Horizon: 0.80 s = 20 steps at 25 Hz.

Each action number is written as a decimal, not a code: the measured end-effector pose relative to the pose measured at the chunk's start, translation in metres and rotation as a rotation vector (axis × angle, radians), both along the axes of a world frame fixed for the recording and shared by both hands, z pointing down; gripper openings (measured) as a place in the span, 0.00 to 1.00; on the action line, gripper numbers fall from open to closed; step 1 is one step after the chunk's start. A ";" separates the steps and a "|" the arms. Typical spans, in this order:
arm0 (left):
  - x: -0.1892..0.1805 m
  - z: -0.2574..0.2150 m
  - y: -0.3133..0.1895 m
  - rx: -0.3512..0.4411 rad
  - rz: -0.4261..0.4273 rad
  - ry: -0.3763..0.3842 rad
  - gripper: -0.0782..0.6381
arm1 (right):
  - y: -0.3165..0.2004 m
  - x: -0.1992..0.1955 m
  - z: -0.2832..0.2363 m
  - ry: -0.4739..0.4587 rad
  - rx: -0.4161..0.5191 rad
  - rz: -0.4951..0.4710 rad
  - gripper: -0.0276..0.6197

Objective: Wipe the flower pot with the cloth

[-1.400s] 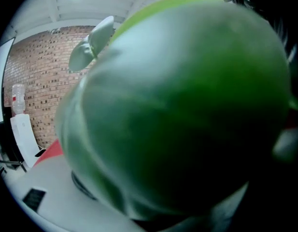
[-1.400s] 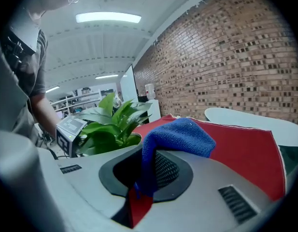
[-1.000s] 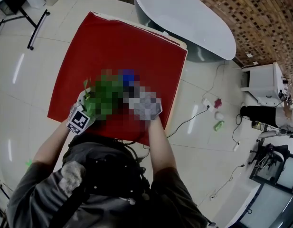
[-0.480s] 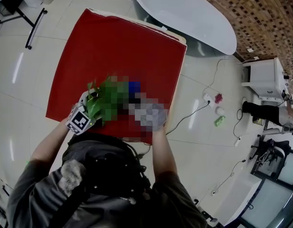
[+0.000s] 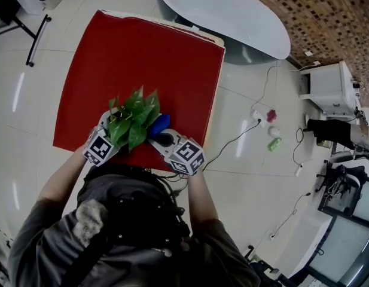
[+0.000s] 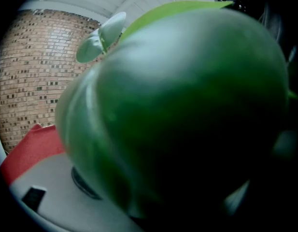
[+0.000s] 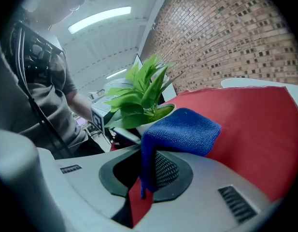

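Now, the right tongs (image 7: pixel 149 170) are pinching the blue cloth (image 7: pixel 187 132), its folded bulk pushed out past the tips, ready to rub. The flower pot (image 7: pixel 146 126) sits just ahead under its leaves, at the near edge of the red counter (image 5: pixel 142 58). The left tongs (image 5: pixel 105 139) sit at the plant's other side, probably bracing it. A leaf (image 6: pixel 177 110) smothers their camera, so I can't tell their grip.
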<state>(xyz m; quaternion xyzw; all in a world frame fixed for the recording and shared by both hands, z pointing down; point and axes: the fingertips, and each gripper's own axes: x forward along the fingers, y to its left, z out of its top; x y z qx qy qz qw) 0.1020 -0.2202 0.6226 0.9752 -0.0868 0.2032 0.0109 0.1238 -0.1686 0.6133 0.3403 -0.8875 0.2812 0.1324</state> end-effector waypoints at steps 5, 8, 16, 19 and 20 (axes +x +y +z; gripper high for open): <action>-0.001 0.004 0.007 0.017 -0.025 -0.031 0.76 | -0.003 0.033 0.000 0.053 0.036 0.142 0.14; -0.012 0.006 0.009 0.024 -0.063 -0.058 0.77 | -0.008 0.040 0.004 0.100 0.049 0.158 0.14; -0.052 -0.003 0.023 0.052 -0.213 -0.086 0.77 | -0.007 0.017 0.006 0.229 0.093 0.044 0.14; -0.061 -0.004 0.037 0.033 -0.269 -0.089 0.77 | 0.008 0.008 0.005 0.238 0.088 0.005 0.14; -0.062 -0.002 0.041 0.019 -0.287 -0.090 0.77 | 0.014 0.005 0.005 0.239 0.086 -0.007 0.14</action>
